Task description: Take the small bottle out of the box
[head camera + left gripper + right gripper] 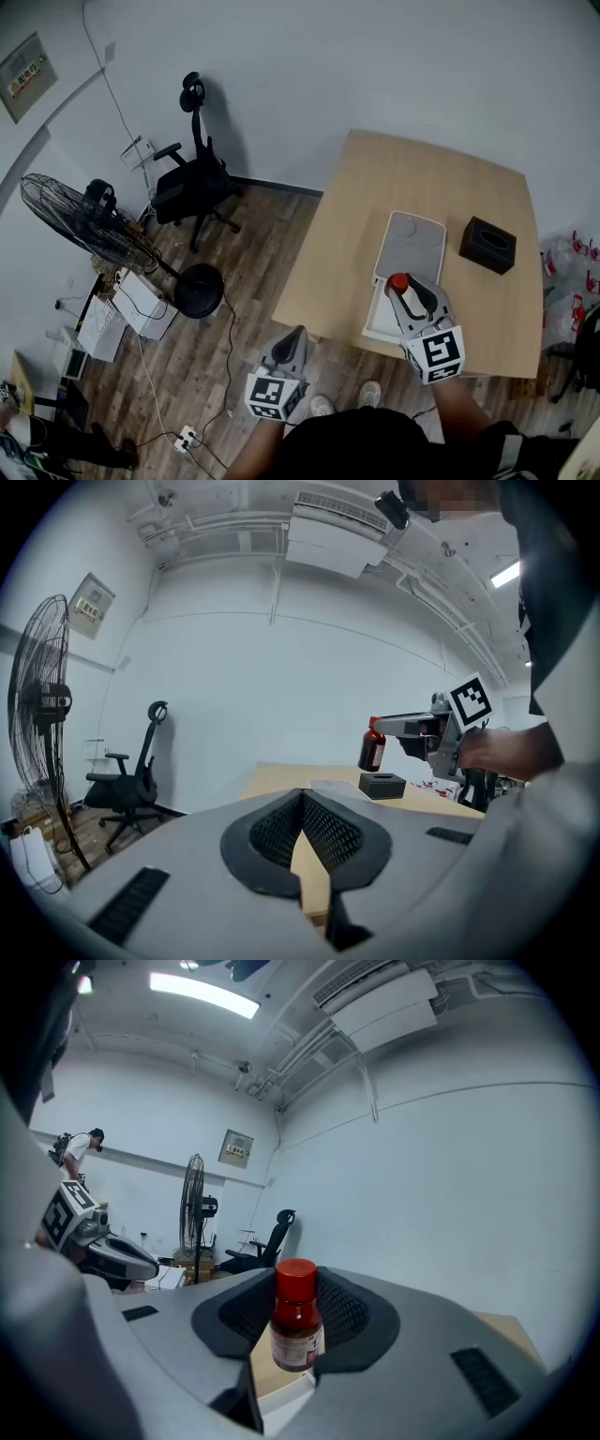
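A small brown bottle with a red cap [399, 284] hangs upright in the air, with my right gripper [406, 291] shut on its body. It is held just above the near end of the open white box [379, 326], whose lid [410, 246] lies flat behind it on the wooden table [450, 178]. In the right gripper view the bottle [297, 1316] stands between the black pads [352, 1321]. My left gripper [295, 334] is off the table's left edge, over the floor, shut and empty. From the left gripper view the bottle [372, 745] is seen clear of the table.
A black tissue box [487, 244] sits on the table right of the lid. To the left on the wooden floor stand a black office chair [192, 183] and a pedestal fan [84, 225], with boxes and cables nearby. My feet [322, 405] are at the table's near edge.
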`<action>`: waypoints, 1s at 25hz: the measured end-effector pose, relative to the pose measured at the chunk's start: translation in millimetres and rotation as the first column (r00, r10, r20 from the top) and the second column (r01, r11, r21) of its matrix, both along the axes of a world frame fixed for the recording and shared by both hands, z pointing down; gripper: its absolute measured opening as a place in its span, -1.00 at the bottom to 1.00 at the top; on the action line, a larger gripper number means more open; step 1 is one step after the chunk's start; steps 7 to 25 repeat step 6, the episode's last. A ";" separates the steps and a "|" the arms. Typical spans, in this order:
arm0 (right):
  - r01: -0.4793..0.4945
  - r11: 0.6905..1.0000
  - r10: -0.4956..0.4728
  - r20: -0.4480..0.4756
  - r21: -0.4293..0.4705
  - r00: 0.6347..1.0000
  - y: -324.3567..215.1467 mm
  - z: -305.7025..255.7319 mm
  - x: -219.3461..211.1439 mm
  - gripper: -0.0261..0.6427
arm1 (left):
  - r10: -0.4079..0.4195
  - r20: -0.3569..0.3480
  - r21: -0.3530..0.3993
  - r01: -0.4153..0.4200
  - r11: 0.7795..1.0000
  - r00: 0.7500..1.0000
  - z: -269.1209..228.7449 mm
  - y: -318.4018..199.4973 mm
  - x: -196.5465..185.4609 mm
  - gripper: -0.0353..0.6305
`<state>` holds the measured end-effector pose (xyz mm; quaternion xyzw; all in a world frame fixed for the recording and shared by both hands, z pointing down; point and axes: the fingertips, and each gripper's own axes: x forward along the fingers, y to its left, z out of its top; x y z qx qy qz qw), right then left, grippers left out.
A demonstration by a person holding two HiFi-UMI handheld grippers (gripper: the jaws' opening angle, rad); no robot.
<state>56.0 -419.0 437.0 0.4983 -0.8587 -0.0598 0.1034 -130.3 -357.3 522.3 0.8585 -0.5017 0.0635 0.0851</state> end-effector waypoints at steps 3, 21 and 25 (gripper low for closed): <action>-0.008 1.000 0.008 -0.005 -0.011 1.000 -1.1 2.0 4.5 -0.49 | 0.005 -0.002 0.002 -0.005 1.000 1.000 -2.3 -1.2 4.1 -0.85; -0.011 1.000 0.010 -0.012 -0.024 1.000 0.4 5.7 8.6 -0.49 | 0.008 -0.006 -0.005 -0.008 1.000 1.000 -0.2 1.2 8.2 -0.85; -0.011 1.000 0.010 -0.012 -0.024 1.000 0.4 5.7 8.6 -0.49 | 0.008 -0.006 -0.005 -0.008 1.000 1.000 -0.2 1.2 8.2 -0.85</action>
